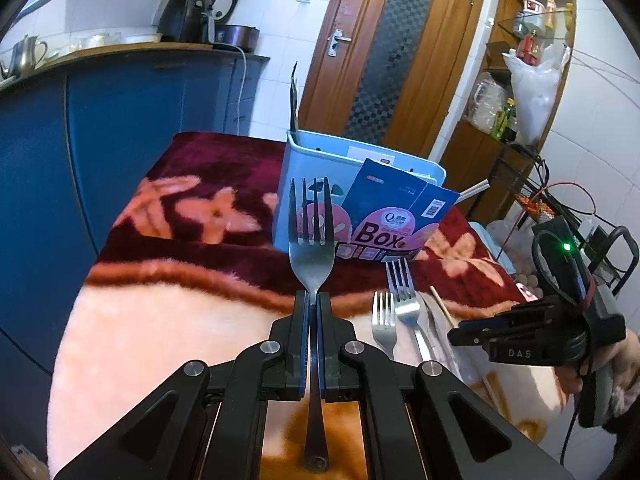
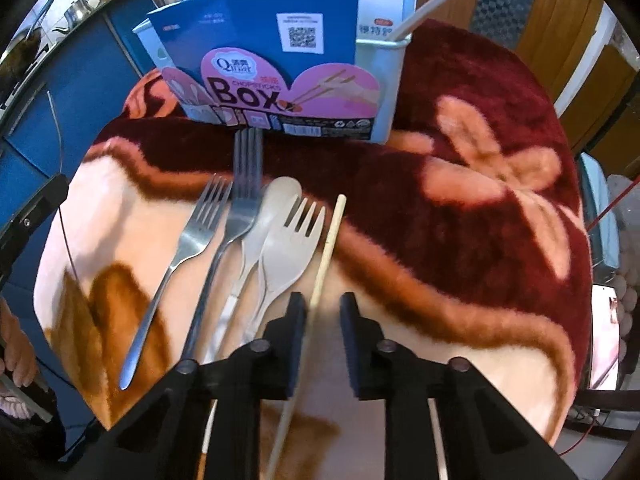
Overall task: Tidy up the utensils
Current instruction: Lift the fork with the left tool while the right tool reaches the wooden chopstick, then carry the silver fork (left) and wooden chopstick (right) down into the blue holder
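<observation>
We clamped left gripper point(image 1: 313, 300) on dark steel fork point(image 1: 311, 236), tines up. Right gripper point(image 2: 323, 306) hung released over thin wooden chopstick point(image 2: 328, 248), near pale blue plastic utensil box point(image 2: 384, 80).

Black hand-held gripper point(image 1: 313, 300), blue pads point(image 1: 305, 344), silver screws.

Maroon floral blanket point(image 1: 208, 208) covers the desk. Blue cabinets point(image 1: 120, 128) at left, counter on top with a black air fryer point(image 1: 186, 18), dark pot point(image 1: 238, 36), metal kettle point(image 1: 26, 54). Wooden door point(image 1: 392, 52) with patterned glass behind. Wooden shelf point(image 1: 532, 40) at right holds bottles and a white plastic bag point(image 1: 536, 92). Black wire rack point(image 1: 560, 208) below it.
</observation>
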A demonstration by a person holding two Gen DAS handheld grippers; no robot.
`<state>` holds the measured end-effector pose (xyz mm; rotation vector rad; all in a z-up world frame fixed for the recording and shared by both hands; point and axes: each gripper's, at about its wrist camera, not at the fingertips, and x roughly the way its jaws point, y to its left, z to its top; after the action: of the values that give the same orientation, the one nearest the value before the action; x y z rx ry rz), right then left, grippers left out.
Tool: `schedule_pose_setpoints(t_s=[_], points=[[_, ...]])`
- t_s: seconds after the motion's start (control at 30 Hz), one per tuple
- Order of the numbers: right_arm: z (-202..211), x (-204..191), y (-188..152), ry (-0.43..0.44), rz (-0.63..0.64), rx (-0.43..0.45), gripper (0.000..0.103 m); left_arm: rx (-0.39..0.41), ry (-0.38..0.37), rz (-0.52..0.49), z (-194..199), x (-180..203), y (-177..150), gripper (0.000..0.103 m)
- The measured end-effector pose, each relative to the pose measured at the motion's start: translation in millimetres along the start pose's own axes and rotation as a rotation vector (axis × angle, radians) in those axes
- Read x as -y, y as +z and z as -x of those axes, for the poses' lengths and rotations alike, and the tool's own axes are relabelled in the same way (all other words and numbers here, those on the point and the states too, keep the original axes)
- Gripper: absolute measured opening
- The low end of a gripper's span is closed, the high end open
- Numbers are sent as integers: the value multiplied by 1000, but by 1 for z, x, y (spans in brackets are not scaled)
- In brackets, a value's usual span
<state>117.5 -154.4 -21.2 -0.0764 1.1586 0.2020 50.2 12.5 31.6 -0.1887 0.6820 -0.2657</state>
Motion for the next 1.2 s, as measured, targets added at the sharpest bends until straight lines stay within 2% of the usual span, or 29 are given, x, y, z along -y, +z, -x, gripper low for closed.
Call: schedule_pose_setpoints(t_s=[0.2,0.4,0.6,0.93,1.2], points=[[6,7,-12,8,-39,61,6,6,17,-5,2,4,0,3],[25,22,-29,68,-112,141,6,24,24,-13,7,5,2,3],[58,28,-46,130,-164,310,6,64,16,-23,20,10,5,3],[111,17,-42,120,-171,647,6,187,2,-41,40,22,35,3],[126,16,-25,137,-163,781,6,280,5,-46,34,30,76,3]])
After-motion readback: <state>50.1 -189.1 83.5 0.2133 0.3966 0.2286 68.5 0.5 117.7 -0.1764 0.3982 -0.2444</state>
